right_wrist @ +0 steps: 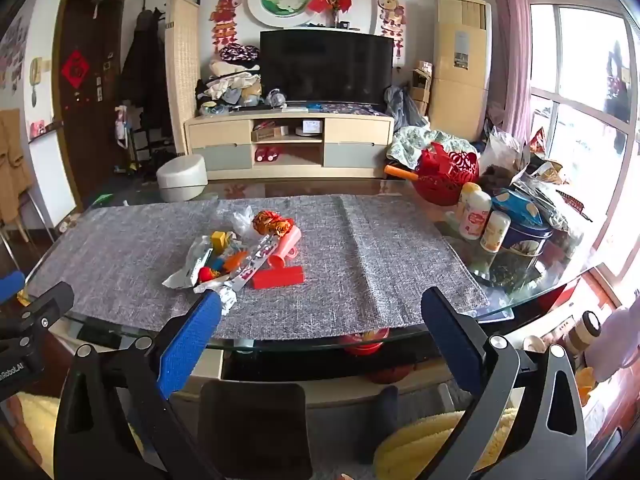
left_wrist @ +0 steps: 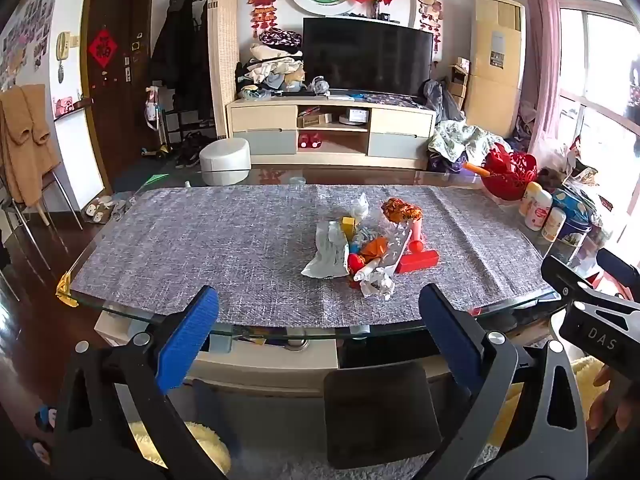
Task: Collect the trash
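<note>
A pile of trash [left_wrist: 362, 246] lies on the grey cloth [left_wrist: 200, 240] of a glass table: white wrappers, an orange foil wrapper [left_wrist: 401, 209], small coloured pieces and a crumpled white paper [left_wrist: 376, 283]. A pink cup [right_wrist: 285, 245] and a red block [right_wrist: 278, 277] lie in it; the pile also shows in the right wrist view [right_wrist: 240, 256]. My left gripper [left_wrist: 320, 304] is open and empty, short of the table's near edge. My right gripper [right_wrist: 320, 312] is open and empty, at the near edge, right of the pile.
A red basket [right_wrist: 446, 178], several bottles [right_wrist: 476, 216] and a blue tin [right_wrist: 520, 236] crowd the table's right end. A dark chair back [left_wrist: 380, 412] stands below the near edge. A TV stand [left_wrist: 332, 132] and white stool [left_wrist: 225, 160] are beyond the table.
</note>
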### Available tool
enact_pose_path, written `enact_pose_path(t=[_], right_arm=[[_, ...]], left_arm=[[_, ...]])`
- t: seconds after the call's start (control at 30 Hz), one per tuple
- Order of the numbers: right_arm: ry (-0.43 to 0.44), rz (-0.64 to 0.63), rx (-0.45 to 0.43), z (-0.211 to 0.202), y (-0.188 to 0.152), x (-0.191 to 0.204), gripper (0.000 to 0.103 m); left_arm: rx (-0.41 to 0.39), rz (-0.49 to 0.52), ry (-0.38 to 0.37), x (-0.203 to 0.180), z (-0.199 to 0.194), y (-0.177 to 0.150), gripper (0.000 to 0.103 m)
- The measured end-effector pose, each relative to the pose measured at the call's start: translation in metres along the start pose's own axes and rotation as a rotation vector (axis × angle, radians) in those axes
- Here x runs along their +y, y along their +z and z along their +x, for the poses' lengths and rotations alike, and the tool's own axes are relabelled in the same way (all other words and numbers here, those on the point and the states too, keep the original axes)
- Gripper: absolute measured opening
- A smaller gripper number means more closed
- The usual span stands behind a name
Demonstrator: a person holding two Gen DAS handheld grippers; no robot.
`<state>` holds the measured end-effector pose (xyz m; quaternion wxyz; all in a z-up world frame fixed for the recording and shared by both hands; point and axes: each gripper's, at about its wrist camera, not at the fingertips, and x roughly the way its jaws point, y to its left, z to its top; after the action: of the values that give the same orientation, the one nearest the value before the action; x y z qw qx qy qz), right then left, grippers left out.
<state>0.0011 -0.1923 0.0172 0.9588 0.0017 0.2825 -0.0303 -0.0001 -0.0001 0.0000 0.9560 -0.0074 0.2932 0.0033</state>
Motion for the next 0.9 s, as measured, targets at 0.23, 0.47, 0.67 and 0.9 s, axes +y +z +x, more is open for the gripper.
enact_pose_path(t=[0.23, 0.47, 0.67, 0.9], right_arm=[[0.004, 0.005, 0.008, 0.0007, 0.0002, -0.0011, 0.100], [0.004, 0.006, 0.015, 0.0050, -0.0019, 0.0015, 0.100], [0.005, 0.005, 0.017, 0.0030, -0.0016, -0.0001, 0.100], [0.005, 0.004, 0.020, 0.0055, -0.0052, -0.0006, 0.100]], left_arm=[[0.001, 0.002, 0.001, -0.0008, -0.0010, -0.0003, 0.095], [0.003, -0.001, -0.005, -0.0007, 0.0018, -0.0023, 0.095], [0.006, 0.004, -0.009, -0.0068, -0.0025, -0.0003, 0.095], [0.007, 0.002, -0.010, -0.0061, -0.0023, -0.0006, 0.095]])
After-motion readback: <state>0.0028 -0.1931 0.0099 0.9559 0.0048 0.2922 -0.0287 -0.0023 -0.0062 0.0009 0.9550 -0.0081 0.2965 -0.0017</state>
